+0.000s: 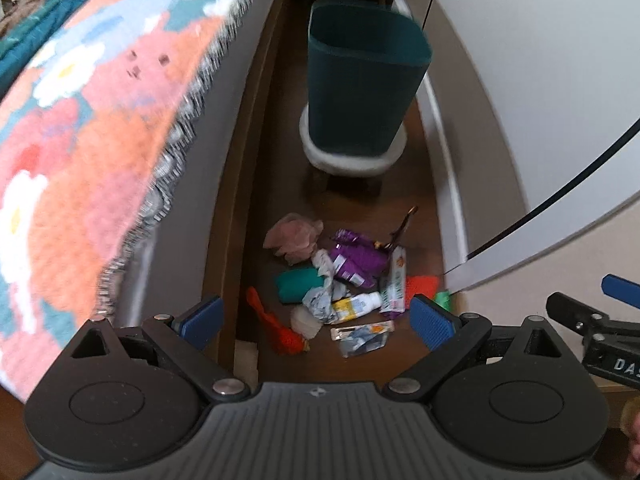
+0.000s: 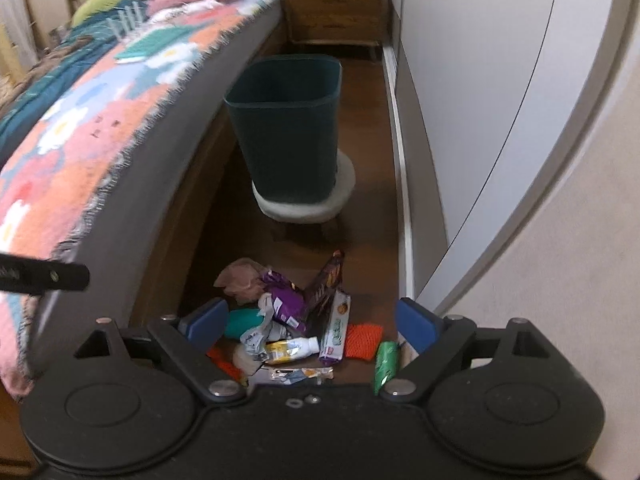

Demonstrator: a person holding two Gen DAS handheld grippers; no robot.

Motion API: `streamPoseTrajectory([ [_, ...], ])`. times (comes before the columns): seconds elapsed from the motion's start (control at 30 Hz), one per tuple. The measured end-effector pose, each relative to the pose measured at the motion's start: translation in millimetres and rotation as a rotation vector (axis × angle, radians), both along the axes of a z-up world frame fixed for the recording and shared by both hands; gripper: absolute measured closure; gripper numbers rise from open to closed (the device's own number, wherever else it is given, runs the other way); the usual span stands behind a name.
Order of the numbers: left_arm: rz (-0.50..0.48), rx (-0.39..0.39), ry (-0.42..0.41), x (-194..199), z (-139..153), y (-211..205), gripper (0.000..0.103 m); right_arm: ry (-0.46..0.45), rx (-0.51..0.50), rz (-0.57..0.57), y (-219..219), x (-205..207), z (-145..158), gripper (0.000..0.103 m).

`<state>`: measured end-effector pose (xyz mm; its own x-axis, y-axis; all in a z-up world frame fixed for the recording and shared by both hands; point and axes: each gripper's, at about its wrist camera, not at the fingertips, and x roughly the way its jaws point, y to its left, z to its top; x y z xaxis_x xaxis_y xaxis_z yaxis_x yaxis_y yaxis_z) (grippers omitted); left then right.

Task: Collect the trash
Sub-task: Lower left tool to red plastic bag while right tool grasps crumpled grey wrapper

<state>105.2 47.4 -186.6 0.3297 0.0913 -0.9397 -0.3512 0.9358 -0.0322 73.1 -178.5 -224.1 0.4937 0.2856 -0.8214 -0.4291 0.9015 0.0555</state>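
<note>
A pile of trash (image 1: 340,288) lies on the brown floor beside the bed. It holds a pink tissue (image 1: 294,238), a purple wrapper (image 1: 356,258), a small white and yellow bottle (image 1: 356,304), a biscuit pack (image 2: 336,332), an orange net (image 2: 362,340) and a green packet (image 2: 386,364). A dark teal bin (image 1: 364,76) stands upright beyond the pile on a round white stool (image 1: 352,160). My left gripper (image 1: 316,308) hangs open above the pile, holding nothing. My right gripper (image 2: 312,324) is open too, over the same pile (image 2: 296,320), its pads clear of everything.
A bed with a flowered blanket (image 1: 80,140) runs along the left, its dark frame (image 2: 132,184) close to the trash. A white wall and skirting (image 2: 404,200) close the right side. A wooden nightstand (image 2: 336,12) stands behind the bin (image 2: 286,128).
</note>
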Motion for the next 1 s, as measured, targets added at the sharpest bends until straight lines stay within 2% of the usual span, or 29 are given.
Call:
streamPoseTrajectory([
  [0.3, 0.048, -0.022, 0.151, 16.2, -180.1, 19.2, 0.004, 0.132, -0.083, -0.063, 23.6, 30.7, -153.7, 0.015],
  [0.53, 0.160, -0.018, 0.242, 30.6, -312.1, 42.2, 0.004, 0.240, -0.135, -0.094, 43.3, 46.8, -274.1, 0.016],
  [0.73, 0.212, -0.043, 0.308, 37.6, -402.8, 55.7, 0.004, 0.325, -0.149, -0.160, 61.7, 59.4, -361.8, 0.019],
  [0.93, 0.249, -0.063, 0.362, 40.7, -474.6, 57.8, 0.004, 0.421, -0.142, -0.265, 81.2, 74.3, -432.0, 0.026],
  [1.0, 0.242, -0.063, 0.388, 41.6, -493.7, 56.2, 0.019, 0.444, -0.146, -0.297, 85.7, 77.9, -446.0, 0.028],
])
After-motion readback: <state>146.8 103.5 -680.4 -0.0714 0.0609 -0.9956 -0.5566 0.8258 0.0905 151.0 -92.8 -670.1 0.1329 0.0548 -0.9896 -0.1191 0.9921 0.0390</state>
